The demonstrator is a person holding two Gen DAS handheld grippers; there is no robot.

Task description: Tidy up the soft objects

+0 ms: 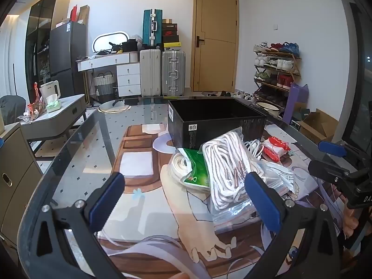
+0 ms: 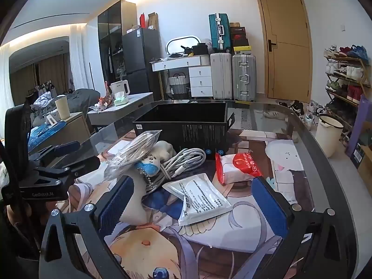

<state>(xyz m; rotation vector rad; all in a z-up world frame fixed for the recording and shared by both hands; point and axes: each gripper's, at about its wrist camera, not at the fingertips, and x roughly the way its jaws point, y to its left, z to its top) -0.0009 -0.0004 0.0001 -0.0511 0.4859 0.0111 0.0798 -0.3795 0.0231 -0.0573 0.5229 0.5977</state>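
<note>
A pile of soft items lies on the glass table in front of an open black box [image 1: 216, 121] [image 2: 186, 125]. It holds a clear bag of white rope [image 1: 225, 169] [image 2: 134, 153], a green packet [image 1: 197, 169], a white cable coil [image 2: 183, 162], a red-and-white tissue pack [image 1: 276, 147] [image 2: 239, 167], a white printed pouch [image 2: 200, 200] and a small plush [image 2: 151, 162]. My left gripper [image 1: 183, 200] is open, its right finger beside the rope bag. My right gripper [image 2: 193, 202] is open around the white pouch, above the table.
A printed mat [image 2: 162, 239] covers the table under the pile. The table's rim [image 1: 53, 169] curves on the left. A side table with a kettle [image 1: 50, 90], suitcases, a shoe rack [image 1: 276, 69] and a white bucket [image 2: 329, 137] stand beyond the table.
</note>
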